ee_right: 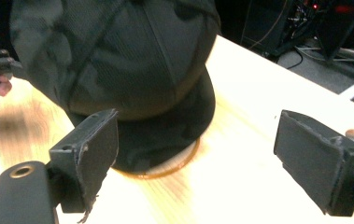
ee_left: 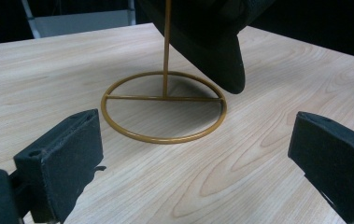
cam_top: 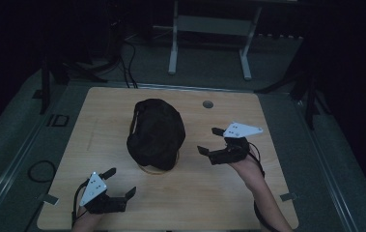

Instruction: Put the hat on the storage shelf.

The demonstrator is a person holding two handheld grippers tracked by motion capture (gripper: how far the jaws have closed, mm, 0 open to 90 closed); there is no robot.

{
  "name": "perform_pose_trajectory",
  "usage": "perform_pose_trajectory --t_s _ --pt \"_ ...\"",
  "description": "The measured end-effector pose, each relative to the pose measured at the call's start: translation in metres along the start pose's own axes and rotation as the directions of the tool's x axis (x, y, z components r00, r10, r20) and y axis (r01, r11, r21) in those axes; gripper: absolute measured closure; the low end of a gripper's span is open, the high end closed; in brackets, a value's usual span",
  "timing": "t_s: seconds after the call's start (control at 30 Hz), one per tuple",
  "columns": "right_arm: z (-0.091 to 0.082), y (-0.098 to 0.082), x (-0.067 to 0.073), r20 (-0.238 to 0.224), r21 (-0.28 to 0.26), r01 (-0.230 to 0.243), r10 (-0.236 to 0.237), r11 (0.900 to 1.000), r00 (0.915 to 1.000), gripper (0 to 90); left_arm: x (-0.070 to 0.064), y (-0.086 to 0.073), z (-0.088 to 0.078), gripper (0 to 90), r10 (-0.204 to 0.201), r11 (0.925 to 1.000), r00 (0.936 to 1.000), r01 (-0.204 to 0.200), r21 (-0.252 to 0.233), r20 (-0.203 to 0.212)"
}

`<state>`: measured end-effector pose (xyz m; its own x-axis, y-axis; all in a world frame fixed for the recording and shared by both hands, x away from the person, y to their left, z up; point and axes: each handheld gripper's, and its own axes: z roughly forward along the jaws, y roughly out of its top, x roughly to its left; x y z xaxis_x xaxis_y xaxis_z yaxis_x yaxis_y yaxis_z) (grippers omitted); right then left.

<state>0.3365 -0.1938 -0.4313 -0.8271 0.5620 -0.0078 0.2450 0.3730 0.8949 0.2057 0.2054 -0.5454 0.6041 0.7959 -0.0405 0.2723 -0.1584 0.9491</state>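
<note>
Cap [cam_top: 155, 133] on stand [ee_left: 164, 106] mid-table [cam_top: 209, 193] — both grippers' fingers [ee_right: 90, 154] apart, bare wood around.

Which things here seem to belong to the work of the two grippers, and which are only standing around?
Likely part of the work:
- black cap, on the stand
- gold wire stand, ring base on the table
- left gripper, jaws open
- right gripper, jaws open, beside the cap

Only around:
- round grommet in the table top
- white desk frame behind
- cables on the floor

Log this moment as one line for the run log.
left gripper: open, empty | right gripper: open, empty, beside cap | black cap: on gold wire stand | table: wood
</note>
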Motion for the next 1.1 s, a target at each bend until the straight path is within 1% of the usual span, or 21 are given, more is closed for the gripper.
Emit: perform_pose_trajectory --t_s 0.13,0.37,0.47,0.57,0.67,0.77,0.83,0.93,1.03,1.1 --pt "-0.001 -0.017 -0.003 0.01 0.008 -0.005 0.005 1.0 0.9999 13.6 0.0 0.0 0.0 3.6 -0.002 1.0 1.0 0.002 0.0 0.001" --pt "0.0 -0.049 -0.005 -0.003 0.02 -0.024 0.024 1.0 0.9997 13.6 0.001 -0.002 0.0 3.6 0.007 0.9999 1.0 -0.007 0.011 -0.001" --pt "0.002 -0.06 -0.005 -0.017 0.037 -0.031 0.032 0.999 0.9994 13.6 0.001 -0.004 0.001 3.6 0.003 0.9999 1.0 -0.003 0.016 0.0" --pt "0.003 -0.07 -0.003 -0.036 0.044 -0.034 0.036 0.998 0.9987 13.6 0.001 -0.005 0.002 3.6 0.007 0.9998 1.0 -0.007 0.019 0.0" --pt "0.004 -0.079 -0.002 -0.041 0.046 -0.045 0.047 0.998 0.9981 13.6 0.0 -0.007 0.004 3.6 0.011 0.9989 0.9995 -0.013 0.045 0.03" --pt "0.005 -0.088 -0.001 -0.041 0.05 -0.049 0.051 0.998 0.9978 13.6 -0.002 -0.011 0.008 3.5 0.016 0.9973 0.999 -0.019 0.071 0.041" --pt "0.005 -0.093 0.0 -0.04 0.061 -0.048 0.05 0.997 0.9979 13.6 -0.003 -0.011 0.009 3.5 0.021 0.9971 0.9987 -0.024 0.072 0.046" --pt "0.005 -0.101 0.001 -0.038 0.081 -0.05 0.053 0.996 0.9979 13.7 -0.003 -0.011 0.009 3.5 0.017 0.9978 0.9988 -0.02 0.064 0.045" --pt "0.004 -0.108 0.003 -0.037 0.1 -0.044 0.047 0.994 0.9982 13.7 0.0 -0.012 0.008 3.6 0.016 0.997 0.9995 -0.018 0.076 0.027" --pt "0.003 -0.111 0.004 -0.037 0.109 -0.042 0.047 0.993 0.9982 13.7 0.001 -0.012 0.008 3.6 0.002 0.997 0.9997 -0.004 0.077 0.024"
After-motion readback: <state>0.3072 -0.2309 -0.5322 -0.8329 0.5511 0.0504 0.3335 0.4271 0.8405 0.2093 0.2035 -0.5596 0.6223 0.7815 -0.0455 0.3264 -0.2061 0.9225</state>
